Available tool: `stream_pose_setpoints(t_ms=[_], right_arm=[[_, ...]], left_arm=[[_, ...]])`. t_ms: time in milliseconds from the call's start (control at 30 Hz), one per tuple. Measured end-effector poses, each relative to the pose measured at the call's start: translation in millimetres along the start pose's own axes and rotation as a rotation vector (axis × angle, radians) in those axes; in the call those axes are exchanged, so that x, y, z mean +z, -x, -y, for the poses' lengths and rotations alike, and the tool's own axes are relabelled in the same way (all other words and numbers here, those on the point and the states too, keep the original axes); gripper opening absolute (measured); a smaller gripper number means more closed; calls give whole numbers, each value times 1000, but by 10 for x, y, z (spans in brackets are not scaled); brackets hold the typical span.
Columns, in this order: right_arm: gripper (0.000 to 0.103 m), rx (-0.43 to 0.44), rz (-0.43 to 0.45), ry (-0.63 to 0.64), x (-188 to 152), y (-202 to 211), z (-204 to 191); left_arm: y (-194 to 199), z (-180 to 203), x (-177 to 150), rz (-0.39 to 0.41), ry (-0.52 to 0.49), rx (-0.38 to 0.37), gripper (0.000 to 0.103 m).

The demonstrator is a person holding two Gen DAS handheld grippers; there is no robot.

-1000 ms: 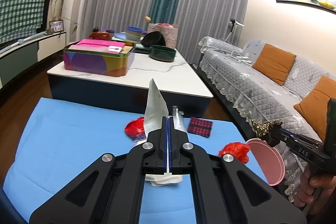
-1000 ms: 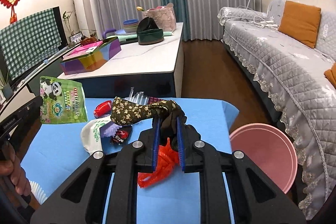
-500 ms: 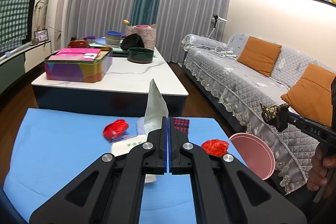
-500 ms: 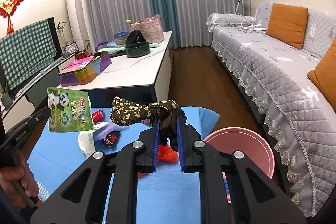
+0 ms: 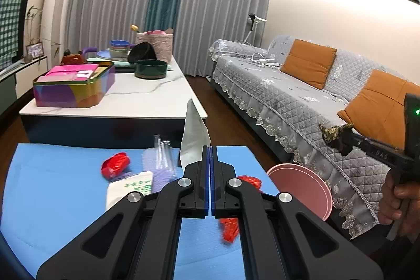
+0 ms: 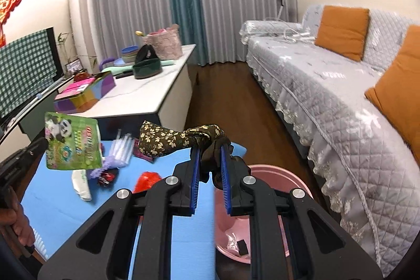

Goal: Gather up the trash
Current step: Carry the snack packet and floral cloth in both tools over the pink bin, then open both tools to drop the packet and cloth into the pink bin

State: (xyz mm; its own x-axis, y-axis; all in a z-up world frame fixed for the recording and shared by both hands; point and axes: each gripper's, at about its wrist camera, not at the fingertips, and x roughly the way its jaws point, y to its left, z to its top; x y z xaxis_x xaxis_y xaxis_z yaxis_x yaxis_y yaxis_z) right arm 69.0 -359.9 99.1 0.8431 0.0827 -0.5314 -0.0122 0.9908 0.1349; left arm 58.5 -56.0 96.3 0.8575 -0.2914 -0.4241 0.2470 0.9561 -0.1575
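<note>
In the left wrist view, the left gripper (image 5: 210, 148) was pressed together on a flat silver-backed foil pouch (image 5: 194, 138) that stood up from its fingertips, above the blue-covered table (image 5: 52, 190); on that cover lay a red crumpled wrapper (image 5: 115, 164) toward the far edge, a white paper packet (image 5: 130, 189) beside it, and red shredded plastic (image 5: 231, 226) near the right edge, next to the round pink plastic basin (image 5: 302, 186) standing off that edge; in the right wrist view, the right gripper (image 6: 209, 148) pinched a dark floral-print cloth (image 6: 168, 139) that stuck out leftward over the table's far right corner (image 6: 236, 151); the basin (image 6: 275, 173) sat just below and right of its fingers, holding a small black scrap; the pouch (image 6: 72, 142), green with a panda, hung at the left.
</note>
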Motion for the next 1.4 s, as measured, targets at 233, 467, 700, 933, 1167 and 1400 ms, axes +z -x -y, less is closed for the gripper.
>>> stream_pose_setpoints(t_ms=[233, 467, 700, 933, 1167, 1400], right_arm=[[16, -46, 31, -3, -25, 29, 243], [16, -71, 25, -19, -74, 12, 428], [16, -97, 21, -47, -95, -9, 658], [16, -121, 30, -39, -83, -26, 738], [16, -137, 18, -50, -81, -121, 848], [16, -146, -11, -71, -100, -251, 933]], left_arm=[[-109, 207, 6, -10, -17, -30, 0], [-208, 473, 14, -18, -44, -68, 0], [-304, 664, 27, -30, -61, -102, 0], [-375, 841, 51, -40, -71, -133, 0], [-492, 1061, 47, -61, -93, -175, 0], [-719, 1332, 8, -89, -94, -227, 0]])
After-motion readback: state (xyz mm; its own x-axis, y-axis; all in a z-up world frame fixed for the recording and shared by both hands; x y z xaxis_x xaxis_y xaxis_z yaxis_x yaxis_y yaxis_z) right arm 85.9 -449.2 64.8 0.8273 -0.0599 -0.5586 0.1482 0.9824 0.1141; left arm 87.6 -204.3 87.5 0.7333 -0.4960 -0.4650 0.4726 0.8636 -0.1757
